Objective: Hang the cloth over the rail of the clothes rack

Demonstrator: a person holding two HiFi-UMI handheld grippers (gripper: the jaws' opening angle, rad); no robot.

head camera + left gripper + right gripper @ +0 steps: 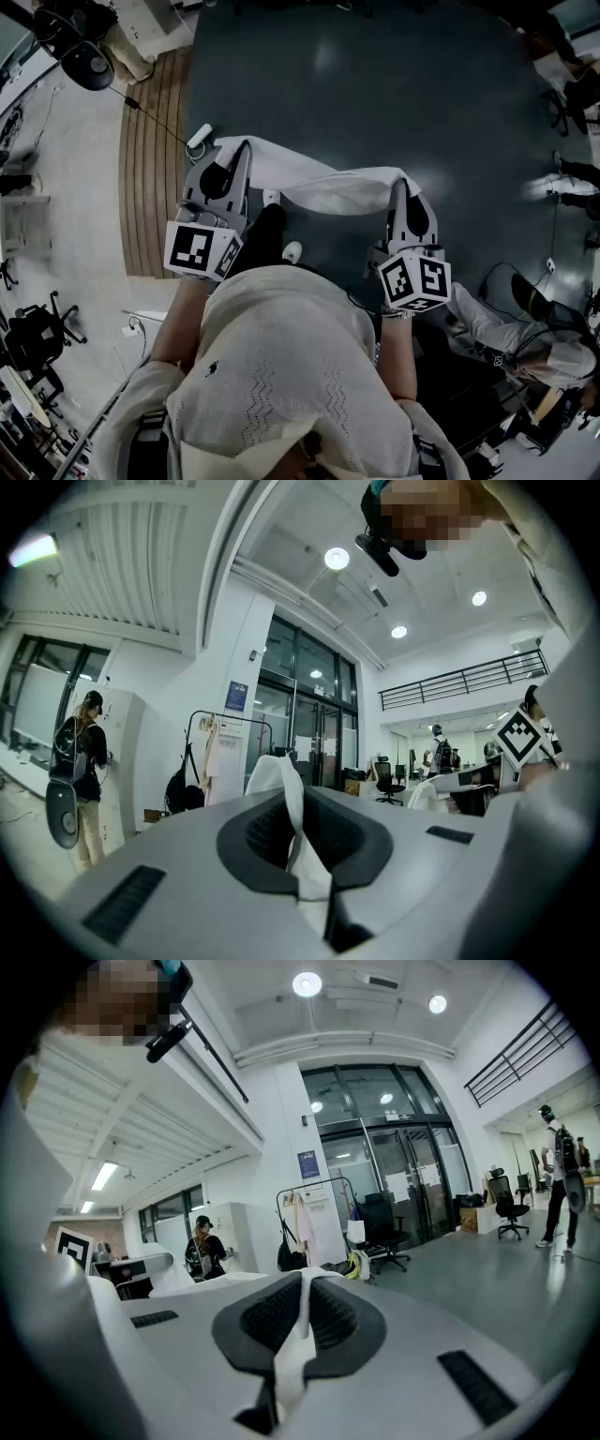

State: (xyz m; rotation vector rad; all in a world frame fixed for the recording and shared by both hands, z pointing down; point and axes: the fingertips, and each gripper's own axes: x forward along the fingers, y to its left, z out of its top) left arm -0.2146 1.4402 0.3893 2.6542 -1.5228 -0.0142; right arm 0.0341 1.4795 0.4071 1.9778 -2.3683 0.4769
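Carrying stage, by the look of it: you have the long white fabric cloth (323, 187) strung in the air between your two hands, sagging a little in the middle, above the dark grey glossy floor (375, 84). No bench under it.

Left claw (295, 808): closed tight on one end of the cloth, a fold standing up between the dark pads. Right claw (302, 1288): likewise clamped on the other end, with a strip of white running through the pads.

The black tube-frame clothes rack (315, 1182) stands well apart from you, over by the glass doors; both gripper views face it. The cloth is nowhere near its rail yet, so the hang itself is not begun.

Next move, as I judge it: walk up to the rack, keep both grips shut, lift the cloth above the rail, bring it across, and only then let go. Watch the slack middle so it does not drag.

Containers: none in play. The rack already carries a pale hanging garment (217, 757) and a black bag (183, 789) slung at one side, so pick a free stretch of rail.
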